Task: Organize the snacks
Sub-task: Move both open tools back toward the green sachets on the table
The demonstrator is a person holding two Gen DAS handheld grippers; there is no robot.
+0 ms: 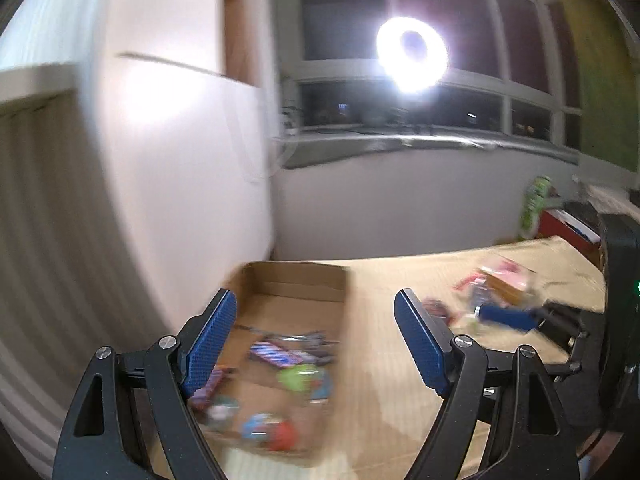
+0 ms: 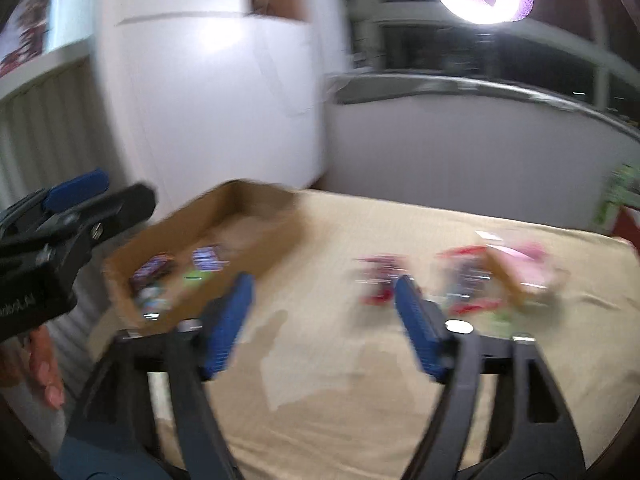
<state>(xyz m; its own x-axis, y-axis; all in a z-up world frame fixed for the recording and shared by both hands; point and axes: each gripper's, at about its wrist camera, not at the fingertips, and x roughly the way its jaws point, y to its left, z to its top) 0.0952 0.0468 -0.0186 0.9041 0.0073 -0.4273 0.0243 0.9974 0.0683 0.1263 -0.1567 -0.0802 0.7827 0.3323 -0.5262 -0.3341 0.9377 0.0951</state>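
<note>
Partly done: several wrappers inside brown cardboard box [image 1: 296, 280]; loose snack packets [image 2: 464, 280] remaining on tan surface [image 2: 320, 360]; both hand-held grippers [image 1: 316, 340] [image 2: 324, 320] agape, empty.

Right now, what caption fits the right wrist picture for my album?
Open right gripper above a tan table, between a brown cardboard box of snacks and blurry loose snack packets.

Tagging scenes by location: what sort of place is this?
Probably a home room at night: a cloth-covered table with a cardboard box of snacks, dark windows over a sill, and a ring light.
</note>
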